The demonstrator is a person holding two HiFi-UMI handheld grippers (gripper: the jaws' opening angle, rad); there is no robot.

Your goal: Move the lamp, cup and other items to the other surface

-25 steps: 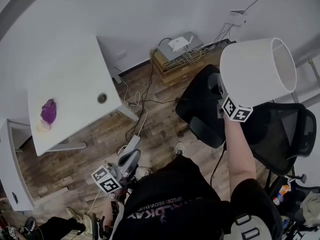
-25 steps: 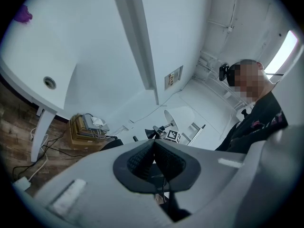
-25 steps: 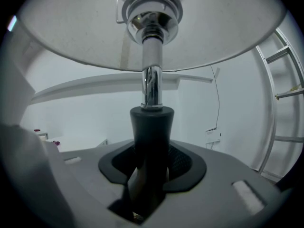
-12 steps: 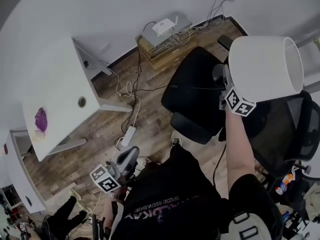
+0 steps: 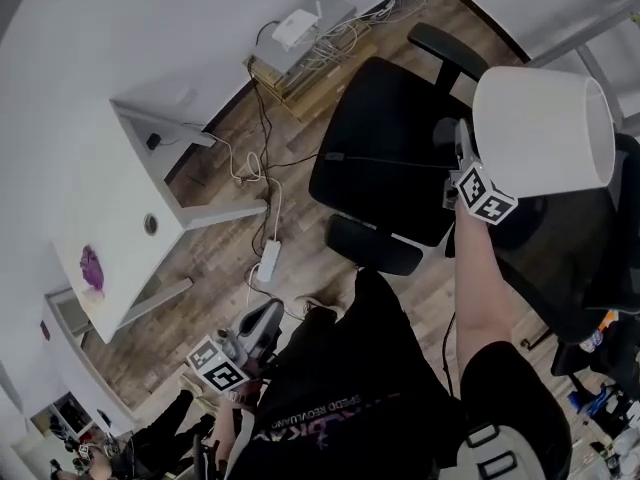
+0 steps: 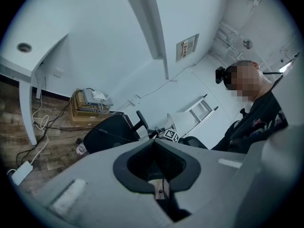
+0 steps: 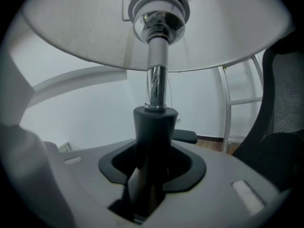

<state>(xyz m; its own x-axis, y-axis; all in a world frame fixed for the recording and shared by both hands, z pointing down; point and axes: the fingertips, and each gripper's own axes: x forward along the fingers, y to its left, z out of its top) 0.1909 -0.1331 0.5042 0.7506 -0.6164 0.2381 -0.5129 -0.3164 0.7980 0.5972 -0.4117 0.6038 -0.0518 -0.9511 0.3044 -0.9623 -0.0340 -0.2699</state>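
Note:
The lamp has a white drum shade and a chrome stem that ends in a black collar. My right gripper is shut on that black lower part, which fills the hollow between the jaws of the right gripper. It carries the lamp upright in the air above the black chairs. My left gripper hangs low beside the person's leg. In the left gripper view the left gripper has its jaws close together with nothing held. A purple item lies on the white table at the far left.
A black office chair stands below the lamp, with a mesh chair to its right. A wooden crate with a router and cables sits by the wall. A power strip and cords lie on the wood floor.
The person has turned and walked. The white table has slid away to the left of the view, and the black chair now lies under the carried lamp. The left gripper stays low.

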